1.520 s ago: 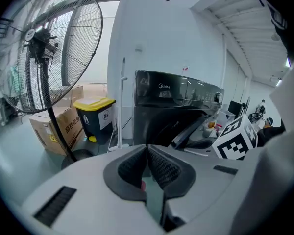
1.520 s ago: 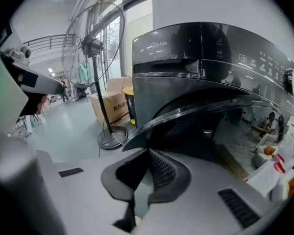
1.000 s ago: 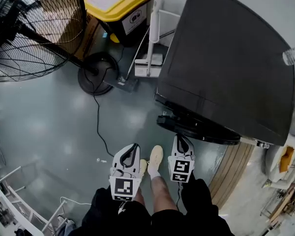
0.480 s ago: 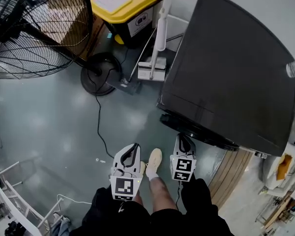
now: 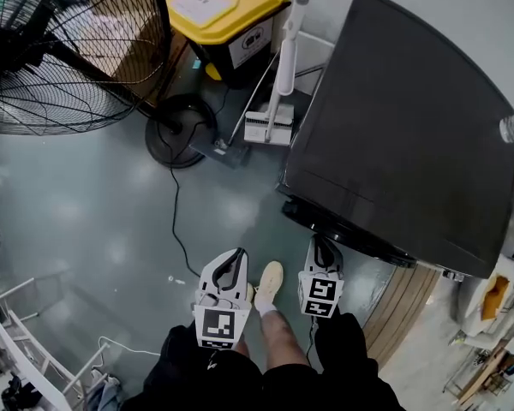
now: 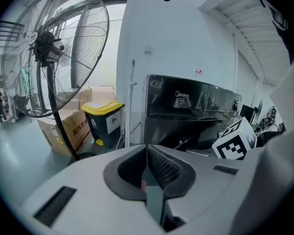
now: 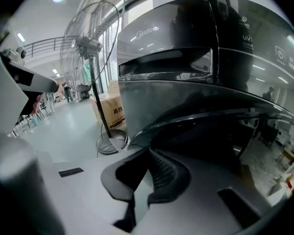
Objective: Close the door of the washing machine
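Observation:
The dark washing machine [image 5: 403,127] fills the right of the head view. Its round door [image 5: 351,234] juts out from the front face, standing ajar. My right gripper [image 5: 323,251] is shut and empty, its tip just short of the door's rim. In the right gripper view the door's curved edge [image 7: 196,119] sweeps close above my shut right gripper [image 7: 149,153]. My left gripper [image 5: 227,268] is also shut and empty, left of the door over the floor. The left gripper view has the machine [image 6: 186,106] ahead, beyond my left gripper [image 6: 147,148].
A large pedestal fan [image 5: 60,50] stands at the upper left, its cable [image 5: 176,221] trailing across the grey floor. A yellow-lidded bin [image 5: 227,15] and a white mop [image 5: 278,67] sit beside the machine. A wooden pallet [image 5: 407,302] lies at the lower right. The person's foot [image 5: 270,281] is between the grippers.
The head view has shifted a little, so the machine sits slightly lower in the frame. Both grippers edged a touch forward and stayed shut.

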